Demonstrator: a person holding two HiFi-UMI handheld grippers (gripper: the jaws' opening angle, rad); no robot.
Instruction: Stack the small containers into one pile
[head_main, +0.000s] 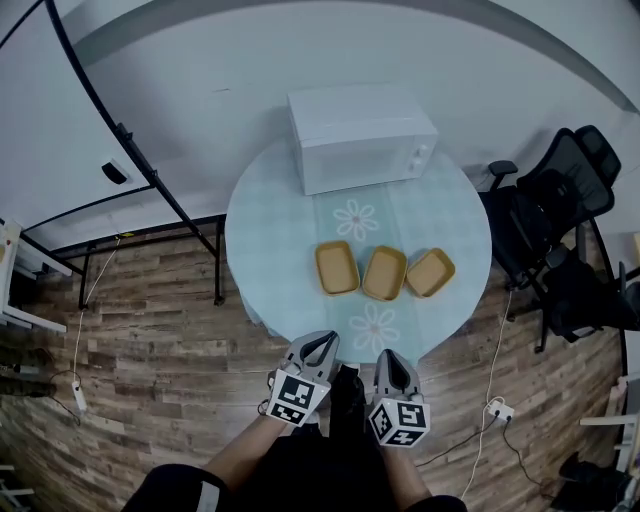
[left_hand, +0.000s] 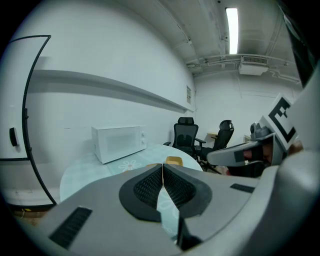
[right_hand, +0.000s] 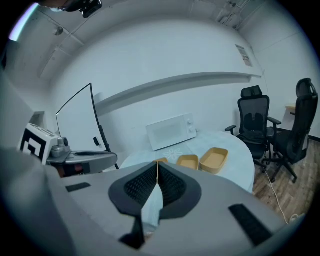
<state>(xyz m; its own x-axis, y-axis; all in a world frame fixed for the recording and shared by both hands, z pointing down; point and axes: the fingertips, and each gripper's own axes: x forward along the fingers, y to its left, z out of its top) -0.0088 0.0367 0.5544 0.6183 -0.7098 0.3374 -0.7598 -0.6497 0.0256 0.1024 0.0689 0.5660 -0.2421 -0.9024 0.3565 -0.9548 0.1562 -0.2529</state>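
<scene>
The left gripper (left_hand: 163, 165) has its two fingers pressed together, tip to tip. Nothing is between them. The right gripper (right_hand: 157, 162) is the same: its fingers are together and it holds nothing.

The person's arms (head_main: 250, 455) reach forward and hold both grippers side by side at the near edge of the round table (head_main: 262, 235). Both point toward the table. The left one leans a little to the right. They touch none of the containers.

Three small yellow containers sit in a row near the middle of the table, open side up. They are the left container (head_main: 336, 267), the middle container (head_main: 385, 273) and the right container (head_main: 430, 272). None sits inside another.

A white microwave (head_main: 360, 137) stands at the far side of the table. Black chairs (head_main: 550, 200) stand to the right of the table, on the wood floor (head_main: 150, 340).
</scene>
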